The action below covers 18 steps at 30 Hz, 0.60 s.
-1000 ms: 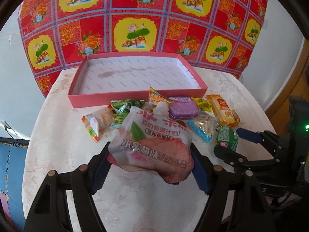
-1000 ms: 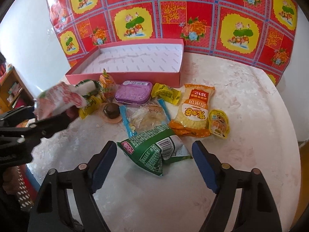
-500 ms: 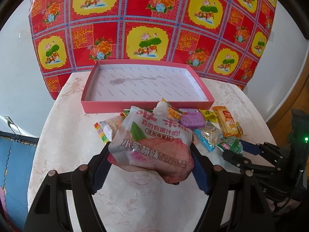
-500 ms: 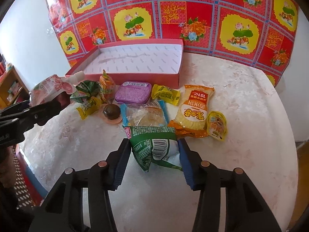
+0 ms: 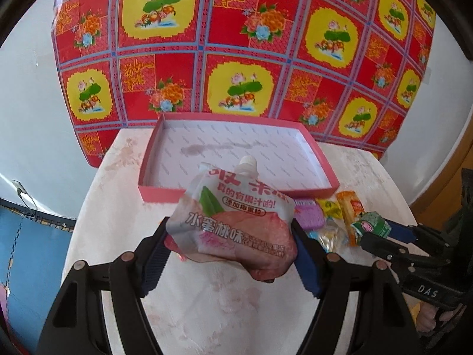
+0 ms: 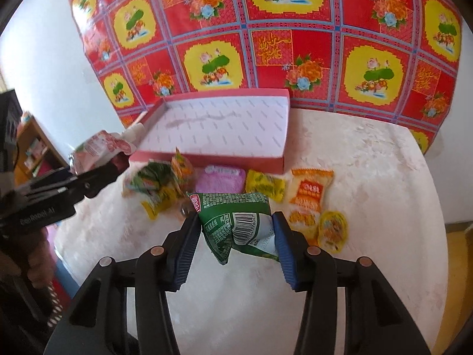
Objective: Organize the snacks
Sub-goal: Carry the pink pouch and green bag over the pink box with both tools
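Note:
My left gripper (image 5: 230,254) is shut on a pink peach jelly pouch (image 5: 233,224) with a white spout and holds it above the table, in front of the pink tray (image 5: 165,190). The pouch (image 6: 102,148) also shows at the left of the right wrist view. My right gripper (image 6: 236,236) is shut on a green snack packet (image 6: 236,222), lifted off the table; this packet (image 5: 371,226) shows in the left wrist view too. The tray (image 6: 207,159) is empty.
Loose snacks lie in front of the tray: a purple tin (image 6: 221,179), a yellow packet (image 6: 264,183), an orange packet (image 6: 307,198), a small round jelly cup (image 6: 332,230) and green-yellow candy bags (image 6: 156,182). A red patterned cloth (image 5: 236,44) hangs behind the table.
My right gripper closed on the green packet and lifted it. My left gripper rose and moved toward the tray with the pouch.

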Each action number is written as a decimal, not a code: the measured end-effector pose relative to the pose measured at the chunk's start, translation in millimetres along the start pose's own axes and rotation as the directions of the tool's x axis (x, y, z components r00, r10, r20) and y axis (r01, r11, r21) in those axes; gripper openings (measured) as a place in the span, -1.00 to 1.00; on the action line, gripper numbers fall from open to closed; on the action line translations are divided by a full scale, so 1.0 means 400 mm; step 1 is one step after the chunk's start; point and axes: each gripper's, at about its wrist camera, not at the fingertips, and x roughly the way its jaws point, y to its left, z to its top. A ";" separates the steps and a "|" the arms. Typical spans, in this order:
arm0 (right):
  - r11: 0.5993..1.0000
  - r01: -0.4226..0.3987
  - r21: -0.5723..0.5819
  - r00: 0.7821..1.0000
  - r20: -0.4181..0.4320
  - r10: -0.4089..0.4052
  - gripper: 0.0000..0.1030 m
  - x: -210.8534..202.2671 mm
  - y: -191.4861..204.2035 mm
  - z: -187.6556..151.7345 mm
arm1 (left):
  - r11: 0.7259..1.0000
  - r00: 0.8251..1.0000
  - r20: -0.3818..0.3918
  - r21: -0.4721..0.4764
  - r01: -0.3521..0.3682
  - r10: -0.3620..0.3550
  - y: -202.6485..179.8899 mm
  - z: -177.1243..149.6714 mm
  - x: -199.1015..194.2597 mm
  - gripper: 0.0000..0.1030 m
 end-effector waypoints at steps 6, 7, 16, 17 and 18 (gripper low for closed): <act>1.000 -0.007 -0.023 1.000 0.020 0.008 -0.02 0.018 0.009 0.054 | 1.000 1.000 0.014 -0.015 -0.027 0.028 0.008 0.044 0.022 0.51; 1.000 -0.013 -0.022 1.000 0.021 0.014 -0.02 0.022 0.011 0.063 | 0.999 1.000 0.015 -0.019 -0.027 0.028 0.009 0.053 0.027 0.51; 1.000 -0.026 -0.004 0.999 0.045 0.026 -0.02 0.056 0.013 0.149 | 0.999 0.998 0.040 -0.009 -0.045 0.045 0.008 0.126 0.069 0.51; 1.000 -0.024 -0.004 0.999 0.048 0.024 -0.02 0.060 0.014 0.155 | 0.999 0.998 0.039 -0.009 -0.044 0.045 0.007 0.132 0.074 0.51; 1.000 -0.022 -0.001 0.999 0.049 0.022 -0.02 0.067 0.013 0.164 | 0.999 0.998 0.036 -0.010 -0.042 0.042 0.008 0.141 0.083 0.51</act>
